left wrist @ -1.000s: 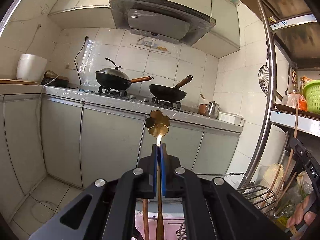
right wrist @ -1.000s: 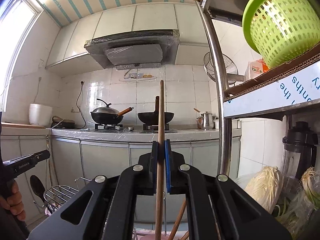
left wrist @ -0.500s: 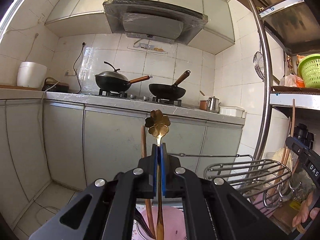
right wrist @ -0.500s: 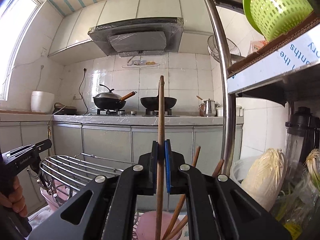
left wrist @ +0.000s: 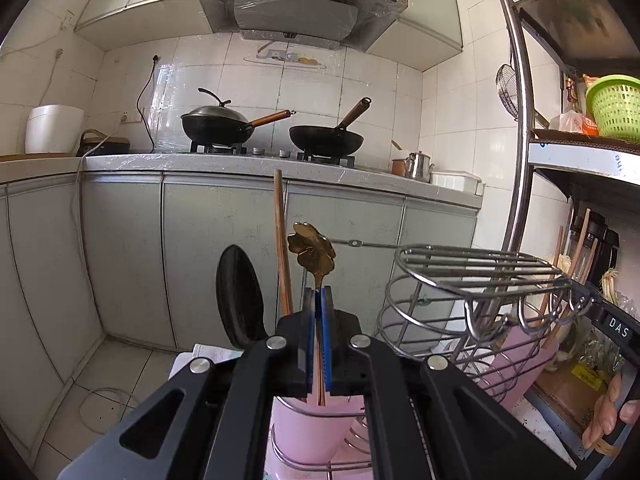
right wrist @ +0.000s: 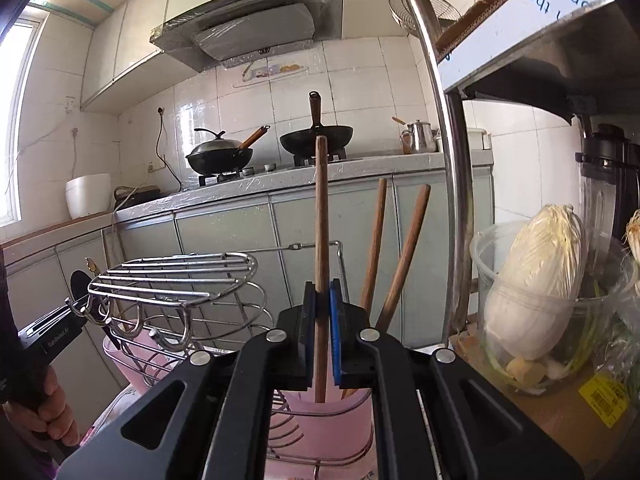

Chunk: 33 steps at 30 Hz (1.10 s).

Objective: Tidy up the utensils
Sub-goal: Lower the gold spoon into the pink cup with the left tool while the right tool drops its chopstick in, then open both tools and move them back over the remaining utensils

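My left gripper point(left wrist: 318, 292) is shut on a gold spoon with a clover-shaped end point(left wrist: 312, 250); its lower part reaches into a pink cup point(left wrist: 308, 432) in the wire rack. A wooden handle point(left wrist: 281, 248) and a black spoon point(left wrist: 239, 292) stand in that cup. My right gripper point(right wrist: 322, 288) is shut on a wooden-handled utensil point(right wrist: 321, 216), whose lower end sits in another pink cup point(right wrist: 344, 412). Two more wooden handles point(right wrist: 394, 256) lean in that cup. The wire rack point(right wrist: 176, 276) joins both cups.
A metal shelf post point(right wrist: 448, 160) stands right of the rack. A clear container with a cabbage point(right wrist: 536, 280) sits at the right. A green basket point(left wrist: 614, 106) is on the shelf. Kitchen counter with two woks point(left wrist: 272, 124) lies beyond.
Both grippers have come down with their utensils, so the wire rack and pink cups rose into view. The utensils' lower ends now sit in the cups.
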Available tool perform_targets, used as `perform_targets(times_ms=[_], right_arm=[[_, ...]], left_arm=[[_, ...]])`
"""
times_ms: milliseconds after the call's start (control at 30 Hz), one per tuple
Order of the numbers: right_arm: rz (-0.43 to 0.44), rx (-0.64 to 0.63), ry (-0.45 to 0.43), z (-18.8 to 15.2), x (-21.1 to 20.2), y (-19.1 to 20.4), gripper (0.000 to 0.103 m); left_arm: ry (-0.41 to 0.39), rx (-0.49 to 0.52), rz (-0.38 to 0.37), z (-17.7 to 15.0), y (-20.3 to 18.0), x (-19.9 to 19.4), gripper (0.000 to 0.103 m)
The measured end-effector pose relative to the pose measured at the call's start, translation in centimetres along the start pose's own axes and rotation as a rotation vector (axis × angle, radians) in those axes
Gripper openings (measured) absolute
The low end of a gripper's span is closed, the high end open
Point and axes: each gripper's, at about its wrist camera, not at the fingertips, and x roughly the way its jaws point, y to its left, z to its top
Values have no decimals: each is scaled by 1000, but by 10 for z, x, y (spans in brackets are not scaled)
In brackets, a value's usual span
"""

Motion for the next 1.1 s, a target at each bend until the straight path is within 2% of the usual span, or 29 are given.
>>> perform_targets(times_ms=[267,367,400,433,467,500,633,700,900,967,1100], right_arm=[[5,37,92,1,5,-2,7],[9,38,147,3,8,-2,10],[8,38,164,3,8,-2,19],[8,39,171,3,7,-2,34],[19,43,174,3,5,-2,38],[29,48,173,3,2,-2,41],[29,34,170,3,-12,1,50],[28,45,177,1,-19,1,52],[36,80,216,-10,-44,-1,53],[49,87,241,-16,-53,0,53],[71,105,315,-34,-65,0,53]], left_arm=[[123,-16,-12,-7,-1,5,2],[147,-18,-24,-8,-3,2,8],[158,-13,-26,-9,-3,1,18],[164,-12,-24,-9,-3,-1,25],[165,-14,-23,-9,-4,-3,33],[161,-17,-20,-9,-4,-7,36],[173,-21,-27,-8,-4,-20,40],[175,-10,-21,-8,-5,-26,44],[201,10,-19,-8,-8,-46,46],[231,-1,-22,-11,-8,-51,46],[337,-41,-51,-23,-8,-56,46]])
